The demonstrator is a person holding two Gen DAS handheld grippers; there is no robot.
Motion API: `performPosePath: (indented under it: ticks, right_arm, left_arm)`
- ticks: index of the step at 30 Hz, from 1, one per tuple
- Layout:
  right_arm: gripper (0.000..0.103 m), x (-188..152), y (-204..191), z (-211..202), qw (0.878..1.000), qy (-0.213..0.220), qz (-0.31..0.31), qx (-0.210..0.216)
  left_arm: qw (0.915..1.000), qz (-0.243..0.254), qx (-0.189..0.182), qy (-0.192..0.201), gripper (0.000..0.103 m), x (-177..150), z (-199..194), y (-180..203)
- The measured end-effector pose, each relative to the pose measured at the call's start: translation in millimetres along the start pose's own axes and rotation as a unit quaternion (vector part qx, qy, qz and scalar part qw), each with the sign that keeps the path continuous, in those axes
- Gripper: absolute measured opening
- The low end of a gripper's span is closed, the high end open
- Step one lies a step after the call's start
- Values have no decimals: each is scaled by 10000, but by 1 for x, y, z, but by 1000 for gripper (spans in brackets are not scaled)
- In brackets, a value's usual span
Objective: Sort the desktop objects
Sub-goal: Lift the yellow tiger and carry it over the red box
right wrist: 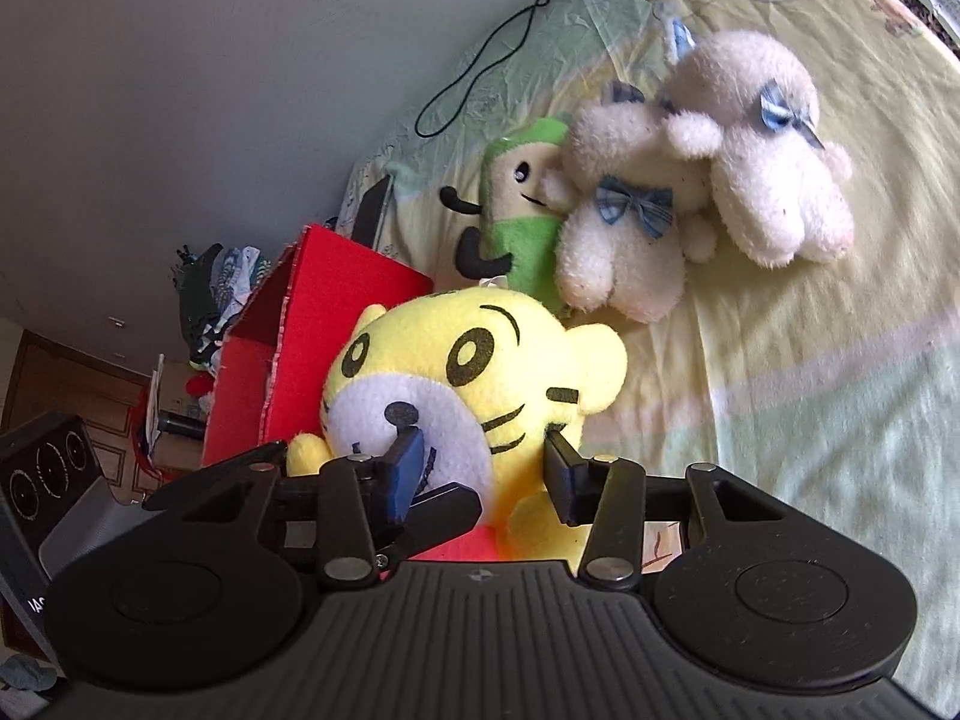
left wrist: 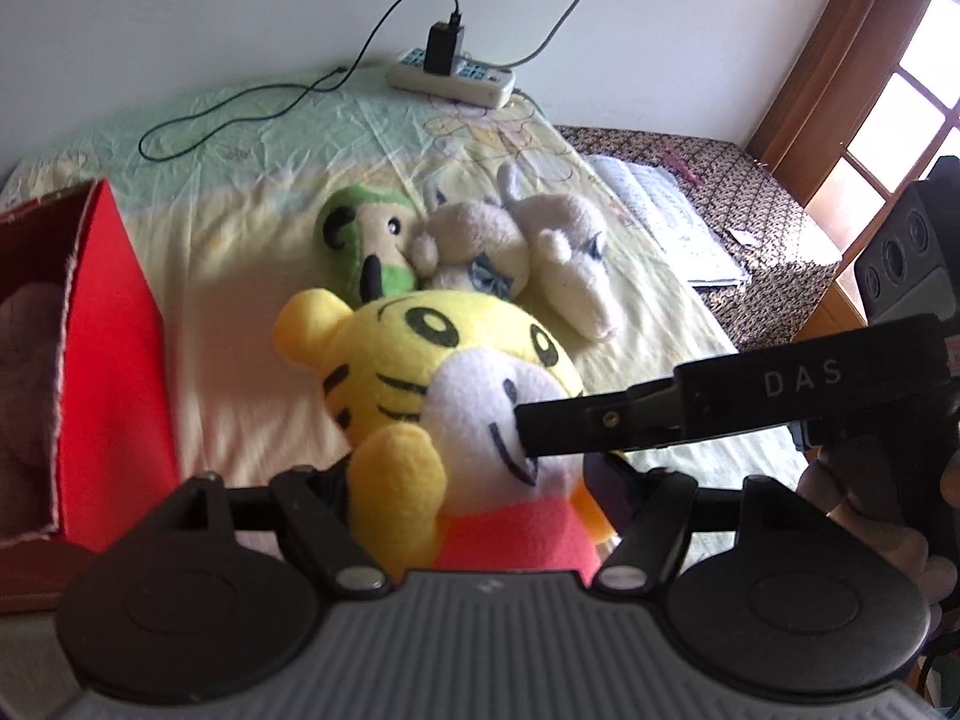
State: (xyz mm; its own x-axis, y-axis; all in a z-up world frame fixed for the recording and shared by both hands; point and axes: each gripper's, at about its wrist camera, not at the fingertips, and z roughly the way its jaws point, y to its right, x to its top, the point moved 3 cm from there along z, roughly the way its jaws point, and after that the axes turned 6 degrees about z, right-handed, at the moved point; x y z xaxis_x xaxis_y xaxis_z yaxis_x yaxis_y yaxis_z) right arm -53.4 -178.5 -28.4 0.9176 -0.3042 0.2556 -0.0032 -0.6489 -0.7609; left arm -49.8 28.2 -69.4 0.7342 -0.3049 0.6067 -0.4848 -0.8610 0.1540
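A yellow tiger plush (left wrist: 420, 384) with a white muzzle and red shirt fills the middle of both views (right wrist: 474, 378). My left gripper (left wrist: 474, 516) is closed around its body. My right gripper (right wrist: 480, 468) clamps its head from both sides; one right finger (left wrist: 600, 420) crosses the left wrist view at the muzzle. A green plush (left wrist: 366, 252) and two white plush animals (left wrist: 540, 252) lie behind it on the sheet, also in the right wrist view (right wrist: 690, 180). A red box (left wrist: 108, 360) stands open to the left.
A pale yellow-green sheet (left wrist: 240, 180) covers the surface. A power strip (left wrist: 450, 78) with charger and black cable lies at the back by the wall. Papers (left wrist: 672, 210) lie on a patterned cloth at right. Something pale sits inside the red box (right wrist: 312, 330).
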Motion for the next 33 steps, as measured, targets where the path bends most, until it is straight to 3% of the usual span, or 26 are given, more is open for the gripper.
performPosePath:
  ticks: [4,9,13,18,24,33]
  right_arm:
    - [47,10,-35,-18,9992,86,-361,123]
    - [47,21,-97,-21,9935,492,-929,441]
    - [47,26,-140,-1,9879,702,-1169,736]
    - [47,26,-192,49,9805,897,-1413,1034]
    - [47,23,-233,138,9793,767,-1394,1252]
    - [47,4,-249,256,9895,123,-942,1089]
  left_arm:
    - [9991,82,-35,423,72,13,-39,1]
    - [9944,162,115,1041,72,34,-92,-22]
    - [9889,289,356,1411,72,45,-130,-53]
    - [9839,340,720,1597,72,49,-166,-109]
    - [9811,344,1320,1373,72,45,-179,-193]
    - [9802,289,1908,437,72,13,-151,-294]
